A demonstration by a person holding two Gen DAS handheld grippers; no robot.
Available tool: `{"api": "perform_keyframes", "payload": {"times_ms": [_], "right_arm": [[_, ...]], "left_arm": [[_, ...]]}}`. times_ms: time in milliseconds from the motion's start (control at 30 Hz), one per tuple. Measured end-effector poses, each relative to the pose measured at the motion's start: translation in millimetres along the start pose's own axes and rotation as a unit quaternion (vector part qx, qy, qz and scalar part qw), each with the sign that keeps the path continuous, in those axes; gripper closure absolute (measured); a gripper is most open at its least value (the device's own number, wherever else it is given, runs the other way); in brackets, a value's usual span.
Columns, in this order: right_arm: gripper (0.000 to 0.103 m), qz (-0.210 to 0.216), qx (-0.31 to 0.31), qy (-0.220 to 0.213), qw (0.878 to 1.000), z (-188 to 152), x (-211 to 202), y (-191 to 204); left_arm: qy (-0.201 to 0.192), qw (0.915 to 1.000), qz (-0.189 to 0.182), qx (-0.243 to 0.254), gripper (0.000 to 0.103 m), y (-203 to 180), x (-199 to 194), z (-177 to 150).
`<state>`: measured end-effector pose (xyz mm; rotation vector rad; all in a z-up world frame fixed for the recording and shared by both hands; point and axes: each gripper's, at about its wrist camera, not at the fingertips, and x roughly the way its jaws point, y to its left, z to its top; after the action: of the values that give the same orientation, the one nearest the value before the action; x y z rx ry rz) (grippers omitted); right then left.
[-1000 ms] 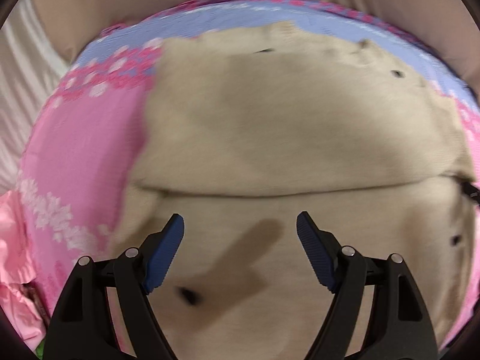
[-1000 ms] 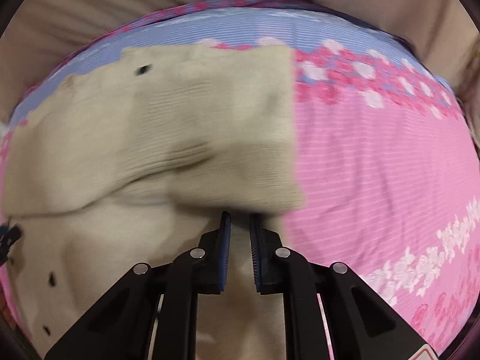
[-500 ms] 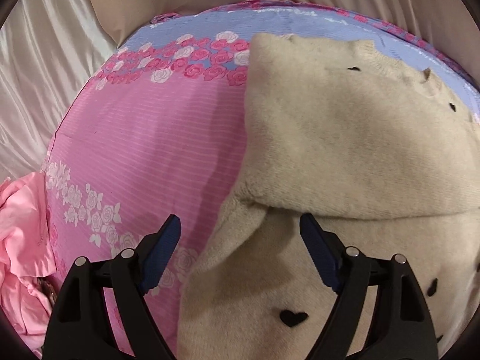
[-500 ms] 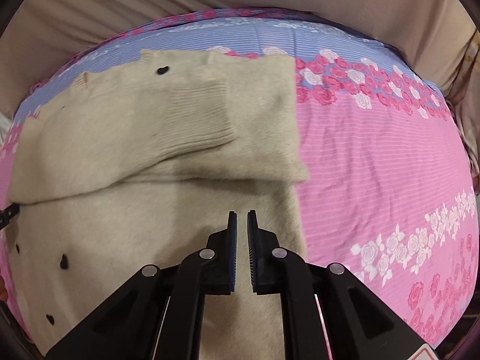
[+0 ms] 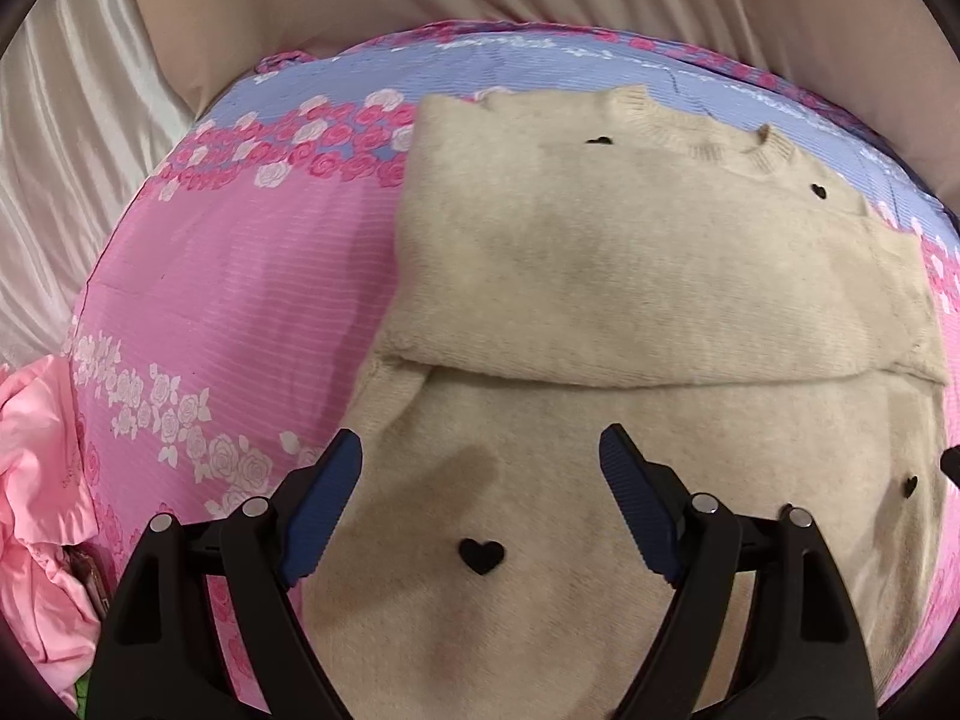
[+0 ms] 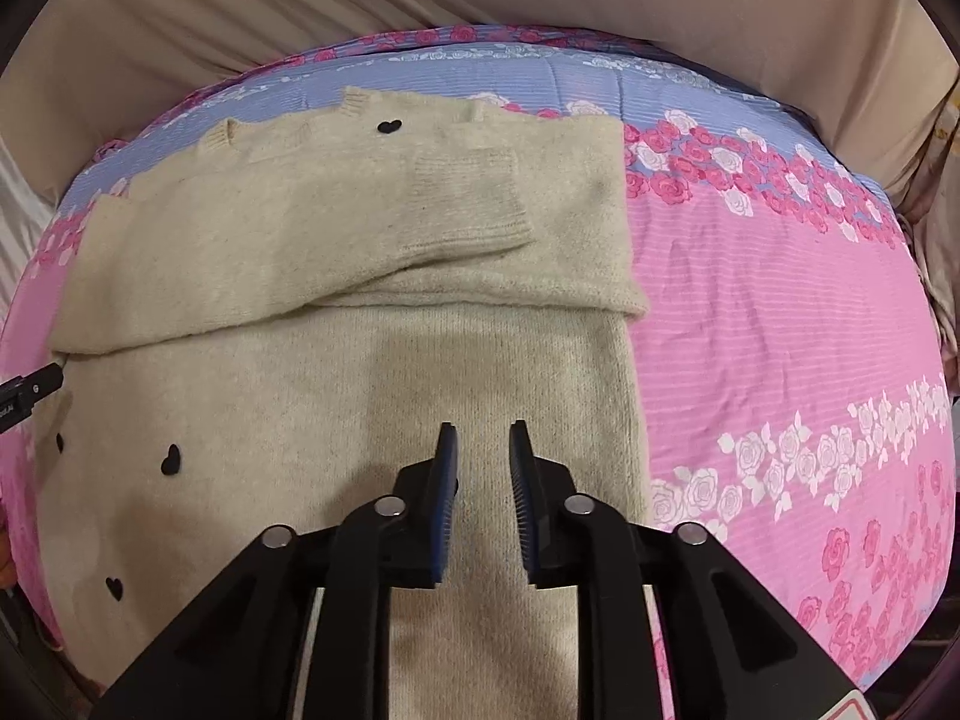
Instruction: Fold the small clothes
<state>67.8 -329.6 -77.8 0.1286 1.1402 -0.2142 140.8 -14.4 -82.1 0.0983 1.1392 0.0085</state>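
Hem work looks to be next: the cream knitted sweater with small black hearts (image 5: 630,276) lies flat on the pink and blue rose-print bedsheet (image 5: 240,312), both sleeves folded across the chest. For a tidy fold, the near hem would best be pinched at both corners and carried evenly up to the neckline. Over the lower body the left claw (image 5: 480,468) is held wide open, gripping nothing; the right claw (image 6: 483,456) is parted only narrowly, empty, above the knit.
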Motion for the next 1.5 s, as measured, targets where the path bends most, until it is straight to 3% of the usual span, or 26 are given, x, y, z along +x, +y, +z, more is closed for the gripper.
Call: {"api": "perform_keyframes", "payload": {"times_ms": [133,367,500,600,833,1233,1300,1367,1500], "right_arm": [[0.073,-0.011,0.001,-0.022,1.000,24,-1,-7],[0.073,-0.014,-0.002,-0.041,0.999,70,17,-11],[0.075,-0.027,0.001,-0.013,1.000,85,51,-12],[0.075,-0.035,0.010,0.012,0.999,82,73,-19],[0.076,-0.024,0.045,0.001,0.999,66,51,-26],[0.075,-0.019,0.042,0.001,0.999,36,28,-29],[0.069,-0.013,0.048,-0.005,0.999,41,25,-32],[0.053,0.000,0.052,-0.014,0.999,53,24,-33],[0.044,0.003,0.047,-0.023,0.999,88,36,-32]], "left_arm": [[-0.003,1.0000,-0.005,0.004,0.024,-6,-5,0],[0.008,0.9998,-0.006,0.015,0.024,-11,-2,-1],[0.012,0.9998,-0.005,0.016,0.024,-14,0,-1],[0.015,0.9997,-0.005,0.019,0.024,-16,1,0],[0.019,0.9996,-0.011,0.016,0.024,-17,5,0],[0.019,0.9996,-0.011,0.019,0.023,-22,6,1],[0.020,0.9996,-0.013,0.017,0.022,-21,7,3],[0.020,0.9996,-0.012,0.016,0.020,-20,7,4],[0.024,0.9995,-0.018,0.013,0.020,-20,9,5]]}}
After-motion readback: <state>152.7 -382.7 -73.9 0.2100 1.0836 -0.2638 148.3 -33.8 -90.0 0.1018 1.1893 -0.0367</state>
